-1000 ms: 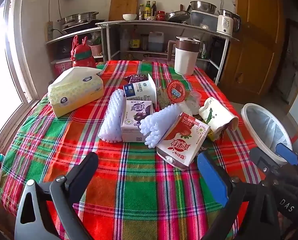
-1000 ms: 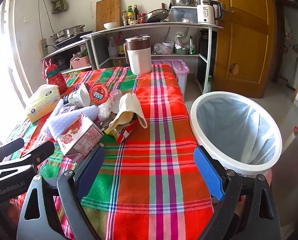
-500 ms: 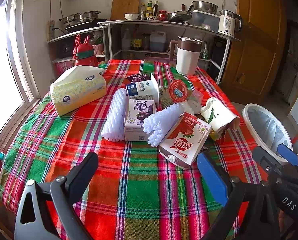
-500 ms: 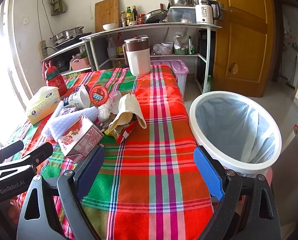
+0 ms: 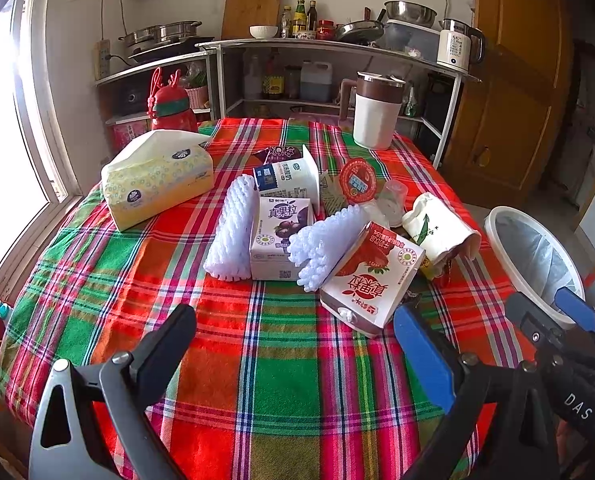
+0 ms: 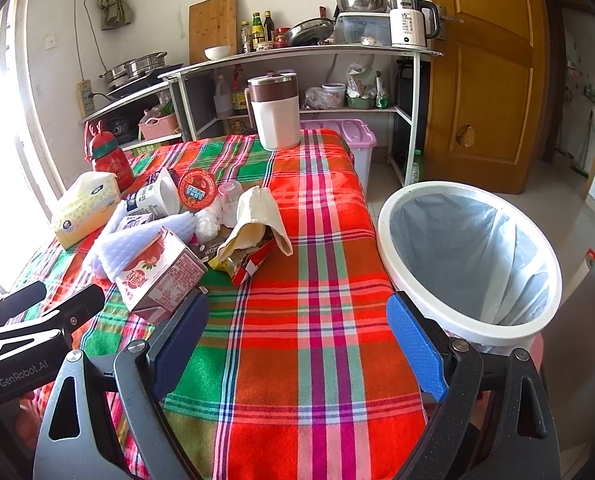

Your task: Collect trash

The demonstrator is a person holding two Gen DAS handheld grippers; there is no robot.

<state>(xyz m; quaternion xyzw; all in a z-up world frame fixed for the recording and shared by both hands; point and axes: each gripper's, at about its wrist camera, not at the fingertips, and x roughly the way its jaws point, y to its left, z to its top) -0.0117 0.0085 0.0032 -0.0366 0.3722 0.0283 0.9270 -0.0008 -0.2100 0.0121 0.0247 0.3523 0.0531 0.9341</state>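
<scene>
Both the left tongs (image 5: 293, 344) and the right tongs (image 6: 297, 336) are wide open and hold nothing. The red milk box (image 5: 371, 276) lies on the desk (image 5: 257, 360) near the bin (image 6: 469, 264). It looks light and may squash, so pinch its flat sides gently.

Changes logged over the last second:

- My left tongs (image 5: 295, 340): drew back and lifted slightly from the trash pile; the red strawberry carton (image 5: 371, 276) and tissue pack (image 5: 157, 182) sat a little higher and farther in the left view.
- My right tongs (image 6: 297, 340): shifted marginally; the white bin (image 6: 393, 256) edged slightly left in the right view.
- Jaw spread and trash positions: no entry.
</scene>
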